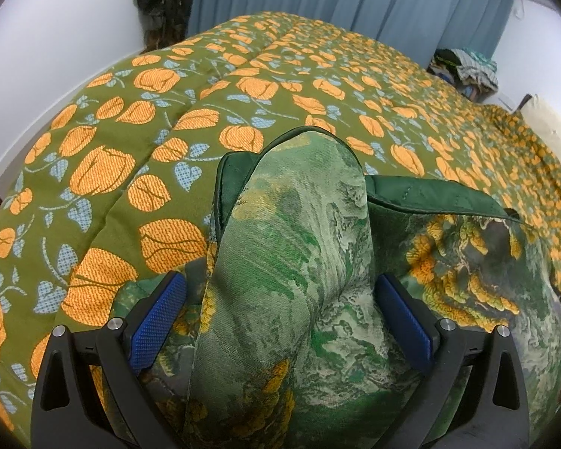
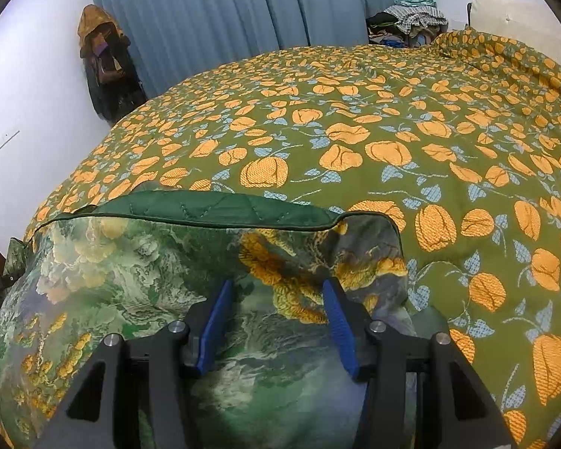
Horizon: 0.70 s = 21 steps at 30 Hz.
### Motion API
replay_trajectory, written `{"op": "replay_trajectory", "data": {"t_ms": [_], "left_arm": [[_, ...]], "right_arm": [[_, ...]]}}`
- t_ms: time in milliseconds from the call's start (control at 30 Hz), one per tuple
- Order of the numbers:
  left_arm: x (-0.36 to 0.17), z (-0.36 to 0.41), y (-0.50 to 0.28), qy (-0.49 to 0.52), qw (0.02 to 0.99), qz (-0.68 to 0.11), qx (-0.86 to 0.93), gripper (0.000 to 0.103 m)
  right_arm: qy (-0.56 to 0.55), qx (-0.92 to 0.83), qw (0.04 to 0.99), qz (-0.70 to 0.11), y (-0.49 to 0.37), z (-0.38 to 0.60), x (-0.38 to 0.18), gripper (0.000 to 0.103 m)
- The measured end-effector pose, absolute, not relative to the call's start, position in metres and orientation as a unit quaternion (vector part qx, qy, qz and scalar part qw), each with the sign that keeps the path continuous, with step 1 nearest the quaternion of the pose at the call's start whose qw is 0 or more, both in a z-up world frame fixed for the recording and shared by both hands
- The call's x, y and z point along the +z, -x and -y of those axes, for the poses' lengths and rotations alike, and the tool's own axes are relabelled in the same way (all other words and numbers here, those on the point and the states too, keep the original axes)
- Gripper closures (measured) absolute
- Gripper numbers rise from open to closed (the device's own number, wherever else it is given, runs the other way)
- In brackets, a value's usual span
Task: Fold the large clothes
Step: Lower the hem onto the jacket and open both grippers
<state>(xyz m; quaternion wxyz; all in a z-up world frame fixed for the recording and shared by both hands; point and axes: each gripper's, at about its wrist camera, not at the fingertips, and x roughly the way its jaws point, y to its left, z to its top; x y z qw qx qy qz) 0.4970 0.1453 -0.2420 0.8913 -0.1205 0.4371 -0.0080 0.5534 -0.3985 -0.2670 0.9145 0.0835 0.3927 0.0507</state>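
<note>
A padded jacket (image 1: 291,224) with a green landscape print and a dark green quilted lining (image 2: 213,209) lies on the near side of the bed. In the left wrist view a thick rolled part of it, like a sleeve, runs up between the fingers of my left gripper (image 1: 280,278). Both blue pads (image 1: 161,318) show bare faces, and a gap shows at the left one. In the right wrist view my right gripper (image 2: 276,283) points down onto the jacket's body (image 2: 112,280). Its jaws stand partly apart, with fabric bulging between the pads (image 2: 340,325) and their faces uncovered.
The bed cover (image 2: 392,119) is olive green with orange flowers and spreads far beyond the jacket. A blue curtain (image 2: 224,18) hangs behind the bed. Clothes are piled at the far corner (image 2: 407,22), and garments hang on the white wall (image 2: 101,60).
</note>
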Motion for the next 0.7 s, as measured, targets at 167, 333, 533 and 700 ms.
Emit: {"op": "replay_trajectory", "data": {"t_ms": [167, 333, 533, 700], "left_arm": [[-0.242, -0.146, -0.497, 0.120, 0.891, -0.437, -0.007, 0.001], [-0.241, -0.146, -0.498, 0.124, 0.888, -0.443, -0.006, 0.001], [-0.219, -0.131, -0.483, 0.078, 0.883, -0.462, 0.042, 0.001], [-0.188, -0.099, -0.420, 0.016, 0.890, -0.456, -0.001, 0.001]], "right_arm": [[-0.082, 0.049, 0.915, -0.392, -0.553, 0.397, -0.267, 0.052], [-0.081, 0.049, 0.915, -0.393, -0.553, 0.397, -0.267, 0.052], [-0.092, 0.058, 0.909, -0.403, -0.555, 0.403, -0.262, 0.051], [-0.116, 0.078, 0.889, -0.435, -0.558, 0.413, -0.249, 0.049]]}}
